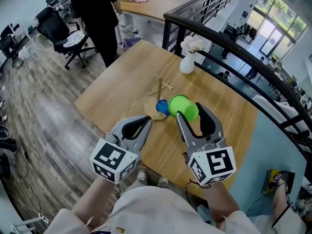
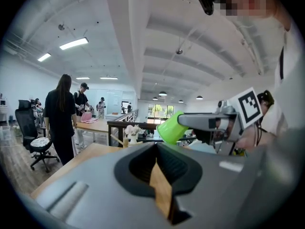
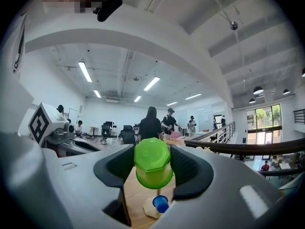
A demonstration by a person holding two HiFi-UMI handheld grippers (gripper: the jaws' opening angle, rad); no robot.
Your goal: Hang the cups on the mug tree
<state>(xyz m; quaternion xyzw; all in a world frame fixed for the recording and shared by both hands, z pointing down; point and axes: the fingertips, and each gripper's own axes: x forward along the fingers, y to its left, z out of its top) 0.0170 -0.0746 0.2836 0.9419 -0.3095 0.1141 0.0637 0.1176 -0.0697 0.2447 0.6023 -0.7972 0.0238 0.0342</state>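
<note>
A wooden mug tree [image 1: 160, 88] stands mid-table on a flat base [image 3: 147, 207]. A blue cup [image 1: 162, 106] sits low by that base, also seen as the blue cup [image 3: 160, 204] below my right jaws. My right gripper [image 1: 191, 112] is shut on a green cup [image 1: 182, 105], held above the table just right of the tree. The green cup [image 3: 152, 163] fills the gap between the pads, bottom toward the camera. My left gripper [image 1: 145, 120] hovers left of the blue cup, shut and holding nothing. From it, the green cup [image 2: 172, 128] shows in the right gripper [image 2: 209, 122].
A white vase with flowers [image 1: 187, 62] stands at the table's far side behind the tree. A dark railing [image 1: 229, 43] runs along the right, with a drop beyond. A person in black [image 1: 100, 18] and an office chair [image 1: 66, 35] are at the far left.
</note>
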